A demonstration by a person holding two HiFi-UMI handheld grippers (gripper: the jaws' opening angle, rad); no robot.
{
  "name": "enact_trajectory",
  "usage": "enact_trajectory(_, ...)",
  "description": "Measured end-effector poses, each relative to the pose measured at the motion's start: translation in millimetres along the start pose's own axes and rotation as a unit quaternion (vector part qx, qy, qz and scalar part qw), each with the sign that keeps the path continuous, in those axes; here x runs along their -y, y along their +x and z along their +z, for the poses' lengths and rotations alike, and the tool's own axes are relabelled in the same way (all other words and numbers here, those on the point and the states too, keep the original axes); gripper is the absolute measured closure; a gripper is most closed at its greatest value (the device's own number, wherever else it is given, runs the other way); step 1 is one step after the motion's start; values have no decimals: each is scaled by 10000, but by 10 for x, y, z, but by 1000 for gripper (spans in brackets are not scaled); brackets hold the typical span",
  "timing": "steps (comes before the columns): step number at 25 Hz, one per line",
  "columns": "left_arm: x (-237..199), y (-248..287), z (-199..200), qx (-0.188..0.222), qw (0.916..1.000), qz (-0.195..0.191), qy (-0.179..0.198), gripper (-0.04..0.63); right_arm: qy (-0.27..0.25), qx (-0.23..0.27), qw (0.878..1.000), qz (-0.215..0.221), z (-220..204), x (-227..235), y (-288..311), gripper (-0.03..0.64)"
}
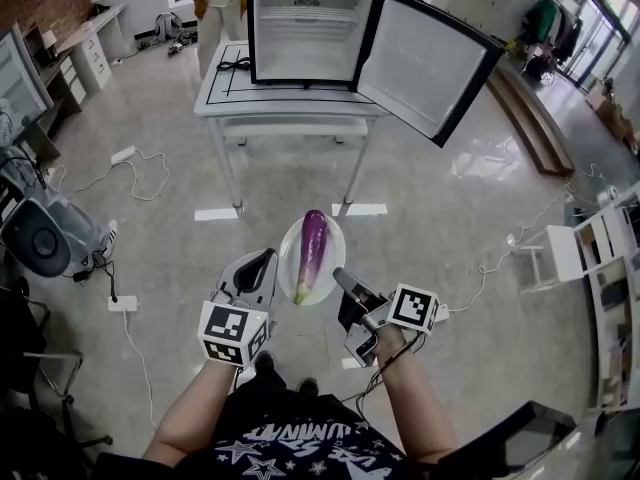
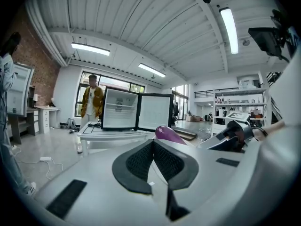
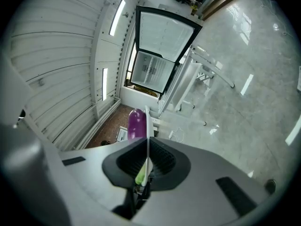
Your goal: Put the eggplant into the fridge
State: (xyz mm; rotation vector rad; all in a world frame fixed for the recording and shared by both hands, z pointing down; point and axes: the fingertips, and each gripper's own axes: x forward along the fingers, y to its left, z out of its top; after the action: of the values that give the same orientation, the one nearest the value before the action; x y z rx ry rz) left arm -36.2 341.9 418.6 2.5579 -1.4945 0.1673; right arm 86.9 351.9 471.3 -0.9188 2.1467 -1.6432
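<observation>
A long purple eggplant (image 1: pixel 312 253) with a green stem lies on a white plate (image 1: pixel 333 243) held in the air above the floor. My left gripper (image 1: pixel 268 260) is shut on the plate's left rim and my right gripper (image 1: pixel 340 276) is shut on its right rim. In the left gripper view the eggplant (image 2: pixel 167 133) shows just past the shut left gripper (image 2: pixel 151 142). In the right gripper view the plate is edge-on in the right gripper (image 3: pixel 147 140), with the eggplant (image 3: pixel 136 122) beyond. The small black fridge (image 1: pixel 310 28) stands on a white table (image 1: pixel 225 93) ahead, its door (image 1: pixel 425 63) swung wide to the right.
A person in a yellow jacket (image 2: pixel 91 100) stands behind the table. Cables and a power strip (image 1: pixel 122 303) lie on the floor at left, beside a round fan-like unit (image 1: pixel 40 233). A white shelf (image 1: pixel 590 248) stands at right, a wooden bench (image 1: pixel 525 103) beyond the fridge door.
</observation>
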Motion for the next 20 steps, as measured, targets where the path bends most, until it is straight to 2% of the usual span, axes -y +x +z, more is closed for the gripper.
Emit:
enact_trajectory(8, 283, -43, -117, -47, 9999, 120, 16, 586, 171, -78, 9998, 51, -40, 103, -283, 595)
enact_trajectory(20, 557, -165, -268, 6, 9995, 314, -47, 586, 10, -279, 9996, 109, -103, 213, -569, 595)
